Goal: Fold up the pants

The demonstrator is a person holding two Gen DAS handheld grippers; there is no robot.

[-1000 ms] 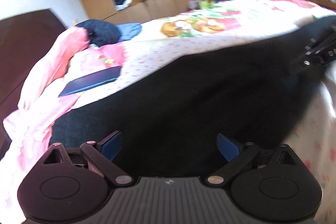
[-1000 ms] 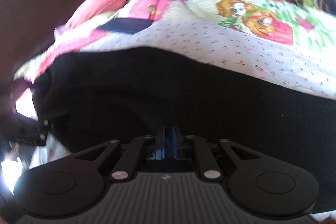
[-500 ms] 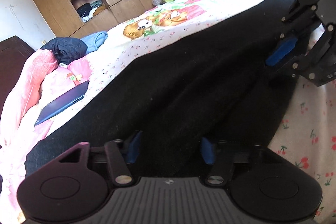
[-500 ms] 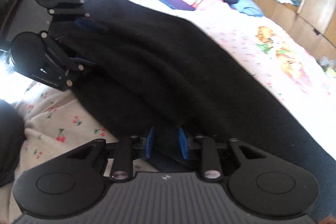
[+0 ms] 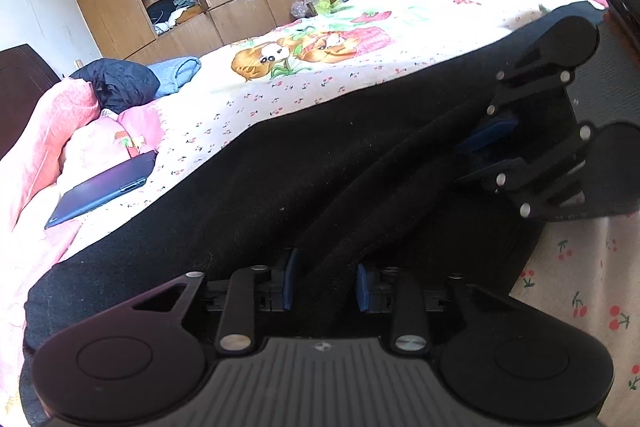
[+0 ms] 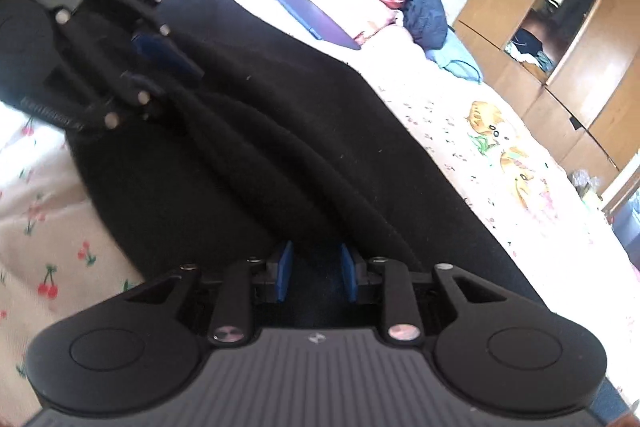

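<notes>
1. Pants [image 5: 304,179] of thick black knit, spread along the near edge of the bed [image 5: 400,39], filling the centre and lower half of both views
2. Left gripper [image 5: 325,281] at bottom centre of its own view, having just been closing; blue fingers [image 5: 289,279] now pinching a raised ridge of the cloth
3. Right gripper [image 6: 315,273] at bottom centre of its view, fingers [image 6: 283,273] a little apart with a fold of the same cloth bunched between them, apparently gripped
4. Soft, limp, fairly heavy fabric by the look of it; likely to sag and drag between the two holds, not slippery, nothing fragile
5. Best taken at hem or waistband edges, through all layers, keeping the span taut
</notes>
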